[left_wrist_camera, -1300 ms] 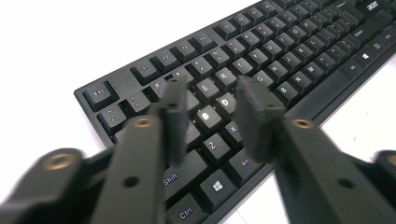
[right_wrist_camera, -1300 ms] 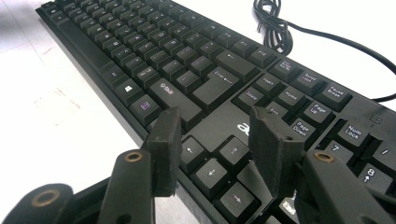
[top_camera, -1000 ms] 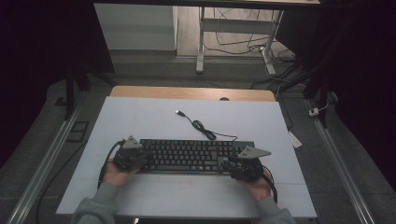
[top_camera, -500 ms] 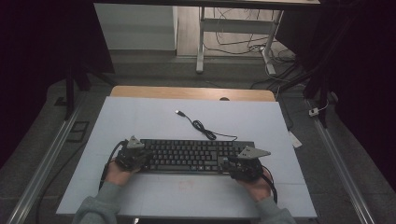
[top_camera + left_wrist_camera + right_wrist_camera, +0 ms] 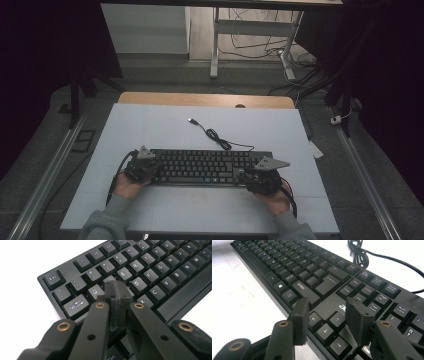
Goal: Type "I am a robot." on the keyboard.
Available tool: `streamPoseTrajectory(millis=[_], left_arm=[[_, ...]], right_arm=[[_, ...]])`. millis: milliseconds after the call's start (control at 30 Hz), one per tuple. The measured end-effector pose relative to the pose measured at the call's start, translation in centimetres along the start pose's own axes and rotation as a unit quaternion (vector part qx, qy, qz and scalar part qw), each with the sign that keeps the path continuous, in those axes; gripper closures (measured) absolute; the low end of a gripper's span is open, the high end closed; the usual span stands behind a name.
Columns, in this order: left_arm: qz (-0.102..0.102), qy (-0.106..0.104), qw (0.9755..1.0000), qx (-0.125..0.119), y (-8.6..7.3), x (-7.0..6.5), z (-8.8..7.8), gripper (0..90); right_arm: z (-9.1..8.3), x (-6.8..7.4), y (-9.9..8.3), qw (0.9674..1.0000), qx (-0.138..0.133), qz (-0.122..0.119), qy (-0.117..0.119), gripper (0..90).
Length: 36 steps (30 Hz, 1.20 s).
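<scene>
A black keyboard point(image 5: 205, 165) lies flat across the near middle of the white table point(image 5: 165, 125). Its cable point(image 5: 220, 137) curls toward the far side and ends in a USB plug point(image 5: 191, 120). My left gripper point(image 5: 150, 167) is at the keyboard's left end. In the left gripper view it point(image 5: 115, 287) is shut, pads together with nothing between them, tips low over the keys point(image 5: 150, 272) between Q and E. My right gripper point(image 5: 250, 177) is at the right end. In the right gripper view it point(image 5: 327, 307) stands open just above the arrow keys point(image 5: 329, 322), holding nothing.
A wooden strip point(image 5: 205, 100) runs along the table's far edge. Metal rails point(image 5: 60, 160) flank the table on both sides. Desk legs and loose cables point(image 5: 260, 45) lie on the floor beyond. A faint stain point(image 5: 202, 195) marks the table in front of the keyboard.
</scene>
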State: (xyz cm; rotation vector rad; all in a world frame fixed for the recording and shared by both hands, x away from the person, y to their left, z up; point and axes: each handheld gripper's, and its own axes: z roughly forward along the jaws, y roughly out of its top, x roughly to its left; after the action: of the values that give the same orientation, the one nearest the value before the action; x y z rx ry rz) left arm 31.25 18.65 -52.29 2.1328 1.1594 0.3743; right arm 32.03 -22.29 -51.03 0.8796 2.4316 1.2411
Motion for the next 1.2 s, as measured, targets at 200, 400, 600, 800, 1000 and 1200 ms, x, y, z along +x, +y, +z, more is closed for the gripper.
streamPoseTrajectory(millis=[200,400,600,800,1000,1200], left_arm=[[0.0,0.001,1.0,0.005,0.0,-0.1,0.2,88.5],[-0.001,0.0,0.9999,-0.012,0.1,-0.2,-0.3,88.4],[-0.006,-0.006,0.9996,-0.027,0.1,-0.2,-1.0,87.7],[-0.013,-0.021,0.9988,-0.042,0.0,0.0,-1.7,72.3],[-0.018,-0.023,0.9983,-0.05,0.0,-0.1,-2.0,57.1],[-0.02,-0.026,0.9978,-0.058,0.1,-0.3,-2.3,49.7]], right_arm=[[0.0,0.0,0.0,1.0,0.001,0.0,0.0,54.3],[0.0,0.1,0.0,1.0,-0.001,-0.001,0.0,54.3],[-0.1,0.0,0.0,1.0,-0.002,0.0,-0.002,54.3],[-0.2,-0.1,0.0,1.0,-0.004,0.002,-0.003,54.3],[-0.2,-0.1,0.0,1.0,-0.003,0.001,-0.003,54.3],[-0.2,-0.1,0.0,1.0,-0.005,0.002,-0.003,54.2]])
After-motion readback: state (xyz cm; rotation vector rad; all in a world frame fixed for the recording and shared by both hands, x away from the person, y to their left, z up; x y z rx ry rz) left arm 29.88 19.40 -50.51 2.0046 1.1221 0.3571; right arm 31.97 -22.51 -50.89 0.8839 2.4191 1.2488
